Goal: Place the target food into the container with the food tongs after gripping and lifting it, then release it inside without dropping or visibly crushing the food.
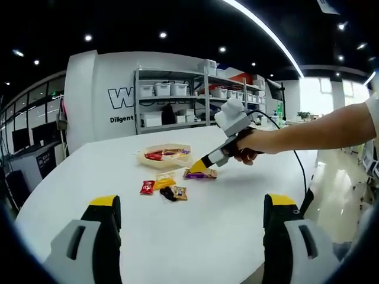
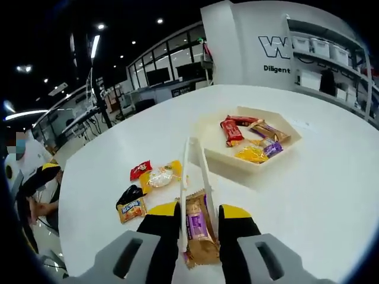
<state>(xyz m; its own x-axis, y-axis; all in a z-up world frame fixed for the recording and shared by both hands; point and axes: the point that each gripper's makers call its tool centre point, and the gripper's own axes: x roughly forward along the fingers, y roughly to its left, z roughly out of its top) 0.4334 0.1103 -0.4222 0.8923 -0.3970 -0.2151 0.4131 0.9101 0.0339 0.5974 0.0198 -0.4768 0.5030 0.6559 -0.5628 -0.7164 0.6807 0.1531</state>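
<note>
Right gripper (image 2: 198,222): its jaws pinch the tongs (image 2: 194,177), arms nearly closed, tips forward over the purple snack (image 2: 197,228) to line up a grip.
Snack: flat on the worktop (image 2: 308,195), not lifted, near the tray (image 2: 251,155).
Tray: already holds wrapped snacks.
Left gripper (image 1: 192,231): jaws wide apart, empty, kept back.
Loose snacks (image 2: 148,183): just left of the tongs.

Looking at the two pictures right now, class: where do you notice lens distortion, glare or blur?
Left gripper view: fisheye bends the white table edge and ceiling light strip; the window at right is blown out. Right gripper view: the table curves strongly, the tray looks sharp, while the purple snack packet between the tongs near the right gripper looks slightly soft.
</note>
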